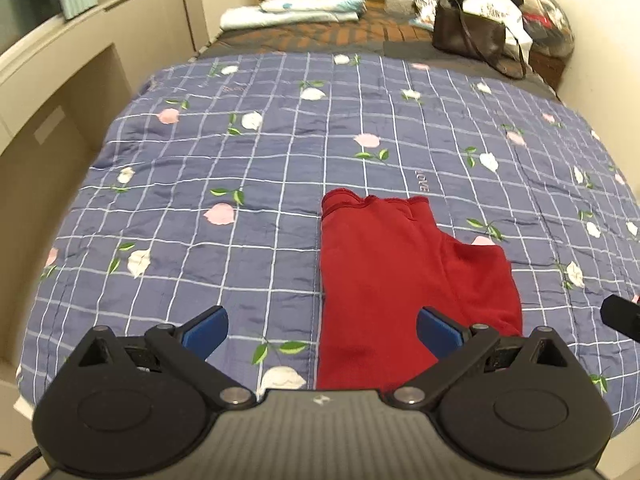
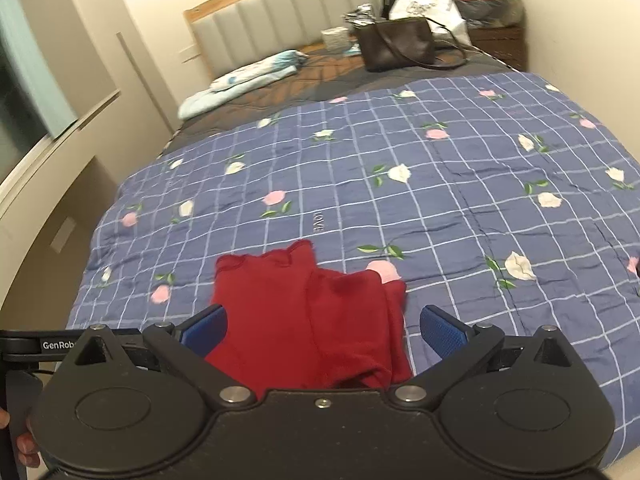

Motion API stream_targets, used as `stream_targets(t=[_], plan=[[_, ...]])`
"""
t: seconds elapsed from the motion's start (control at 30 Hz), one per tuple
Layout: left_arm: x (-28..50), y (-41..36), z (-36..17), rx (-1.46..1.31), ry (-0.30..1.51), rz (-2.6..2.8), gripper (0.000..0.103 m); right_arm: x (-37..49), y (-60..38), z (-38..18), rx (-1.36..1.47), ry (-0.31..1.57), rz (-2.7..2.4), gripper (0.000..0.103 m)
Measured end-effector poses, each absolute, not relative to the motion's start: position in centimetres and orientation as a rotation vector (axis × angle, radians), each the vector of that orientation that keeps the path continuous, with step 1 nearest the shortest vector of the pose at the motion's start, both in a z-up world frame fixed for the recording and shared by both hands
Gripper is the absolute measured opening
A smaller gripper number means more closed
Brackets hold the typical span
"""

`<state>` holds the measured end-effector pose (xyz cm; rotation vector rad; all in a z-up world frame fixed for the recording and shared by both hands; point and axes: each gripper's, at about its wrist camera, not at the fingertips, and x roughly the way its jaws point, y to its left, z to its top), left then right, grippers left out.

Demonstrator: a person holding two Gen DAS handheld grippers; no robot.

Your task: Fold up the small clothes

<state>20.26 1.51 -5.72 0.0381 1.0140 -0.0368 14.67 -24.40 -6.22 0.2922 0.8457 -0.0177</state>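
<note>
A small red garment (image 1: 384,280) lies folded lengthwise on the blue checked floral quilt (image 1: 240,168), near the bed's front edge. My left gripper (image 1: 322,330) is open and empty, held above the garment's near left part. In the right wrist view the same red garment (image 2: 312,328) lies just ahead, between the blue pads. My right gripper (image 2: 323,330) is open and empty, above the garment's near end. Part of the left gripper's body (image 2: 24,346) shows at the left edge of the right wrist view.
The quilt (image 2: 440,184) covers the near part of the bed. At the headboard end lie a folded light blue blanket (image 1: 296,10), a dark handbag (image 1: 468,36), and bags with clutter (image 1: 548,24). A cream wardrobe (image 1: 48,92) stands on the left.
</note>
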Motion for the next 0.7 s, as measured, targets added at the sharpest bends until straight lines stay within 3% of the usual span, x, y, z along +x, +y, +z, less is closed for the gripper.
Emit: stream_targets(t=[0.7], plan=[[4.3,1.5,-2.4,0.029,0.891,0.099,0.102,3.7,-26.6,-4.1,0.217,0.852,0.208,0.102]])
